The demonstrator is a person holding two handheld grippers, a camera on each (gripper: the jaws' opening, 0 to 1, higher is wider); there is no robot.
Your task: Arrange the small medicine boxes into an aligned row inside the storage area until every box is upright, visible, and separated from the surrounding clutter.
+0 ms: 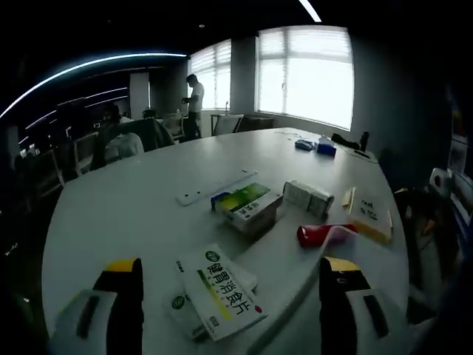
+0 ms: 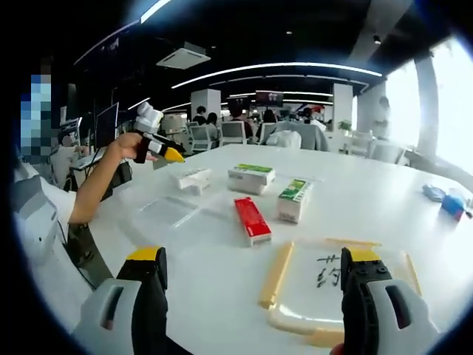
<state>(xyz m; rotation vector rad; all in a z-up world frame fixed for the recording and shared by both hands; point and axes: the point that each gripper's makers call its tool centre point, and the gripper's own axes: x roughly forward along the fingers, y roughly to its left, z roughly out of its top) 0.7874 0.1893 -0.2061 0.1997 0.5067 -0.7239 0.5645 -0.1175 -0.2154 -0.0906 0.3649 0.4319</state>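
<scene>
My left gripper [image 1: 230, 268] is open over the near table edge, and a white medicine box with green and yellow print [image 1: 224, 293] lies flat between its jaws. Beyond it lie a green-and-white box [image 1: 247, 207], a white box [image 1: 308, 197] and a red box [image 1: 325, 234]. My right gripper [image 2: 253, 257] is open above a shallow tray with a yellowish rim [image 2: 276, 277]. Past the tray are the red box [image 2: 252, 220] lying flat, a green-and-white box [image 2: 294, 200] standing up, another green-topped box [image 2: 251, 177] and a white box [image 2: 194, 177].
A person's hand holds the left gripper [image 2: 151, 137] up at the table's left edge. A clear plastic sheet [image 2: 166, 211] lies near it. A clear strip [image 1: 218, 187] lies mid-table. Blue items [image 1: 318, 146] sit far off. Chairs and people surround the white table [image 1: 133, 207].
</scene>
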